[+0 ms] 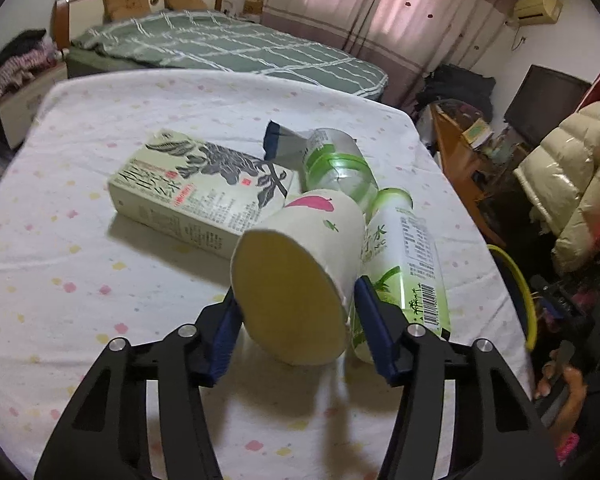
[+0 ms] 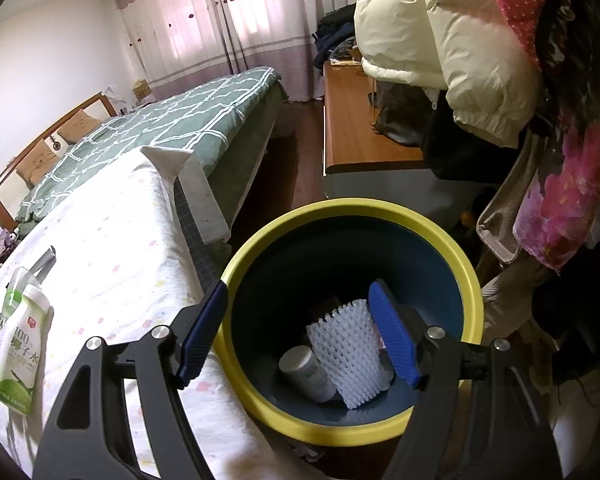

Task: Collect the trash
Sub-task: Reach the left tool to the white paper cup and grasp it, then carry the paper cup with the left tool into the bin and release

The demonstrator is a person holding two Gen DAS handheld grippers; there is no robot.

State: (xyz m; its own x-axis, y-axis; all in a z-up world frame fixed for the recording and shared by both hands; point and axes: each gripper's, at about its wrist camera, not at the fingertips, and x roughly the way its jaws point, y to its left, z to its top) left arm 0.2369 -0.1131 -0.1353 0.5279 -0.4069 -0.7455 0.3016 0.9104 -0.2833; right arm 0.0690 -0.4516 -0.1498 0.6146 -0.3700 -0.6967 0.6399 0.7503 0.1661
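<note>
Bedside table [image 1: 80,240], paper cup [image 1: 296,280] clamped between jaws

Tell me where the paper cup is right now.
In the left wrist view, the paper cup lies on its side on the dotted tablecloth, clamped between the left tongs, with the green bottle beside it.

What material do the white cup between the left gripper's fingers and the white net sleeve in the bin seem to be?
Cup: apparently paper, matte, with printed shapes and a thin rolled base rim. Net sleeve: likely foam mesh, soft white, open diamond holes.
</note>
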